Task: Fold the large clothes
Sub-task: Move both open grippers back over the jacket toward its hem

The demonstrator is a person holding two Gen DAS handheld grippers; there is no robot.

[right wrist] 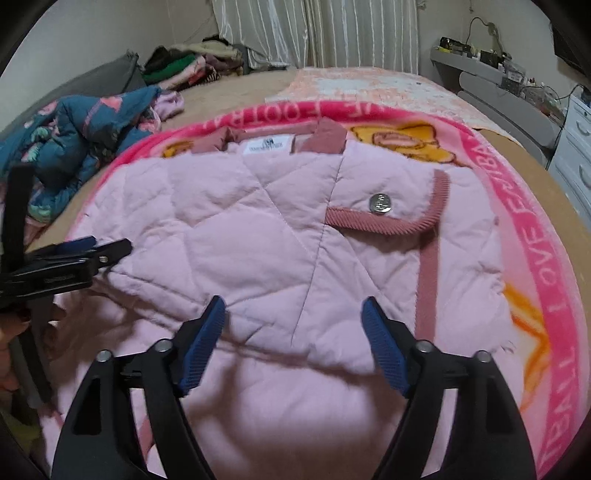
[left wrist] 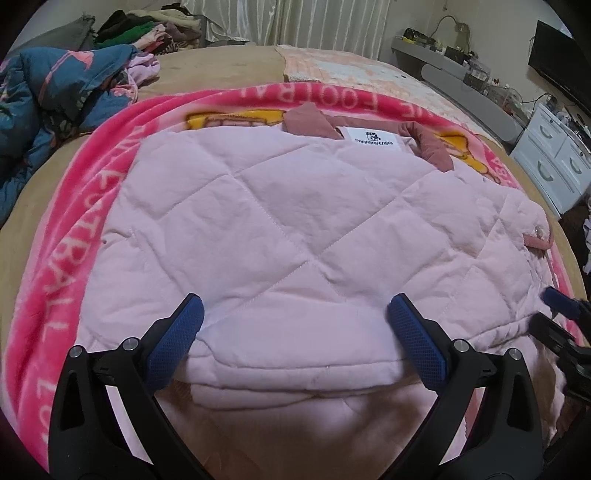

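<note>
A pale pink quilted jacket (left wrist: 295, 221) lies lining-up on a pink fleece blanket (left wrist: 74, 229) on the bed, its dusty-rose collar and white label (left wrist: 373, 140) at the far side. Its near hem is folded into layers. My left gripper (left wrist: 295, 314) is open, its blue fingers either side of the folded near edge, holding nothing. My right gripper (right wrist: 293, 314) is open above the jacket (right wrist: 258, 229), near a snap button (right wrist: 380, 203) and rose trim. The right gripper also shows at the right edge of the left wrist view (left wrist: 554, 306); the left one shows at the left edge of the right wrist view (right wrist: 92, 251).
A blue patterned quilt (left wrist: 55, 92) is heaped at the far left of the bed. A pile of folded clothes (left wrist: 147, 29) sits by the curtains. A peach mat (left wrist: 351, 70) lies beyond the blanket. White drawers (left wrist: 554, 155) and a grey shelf stand at the right.
</note>
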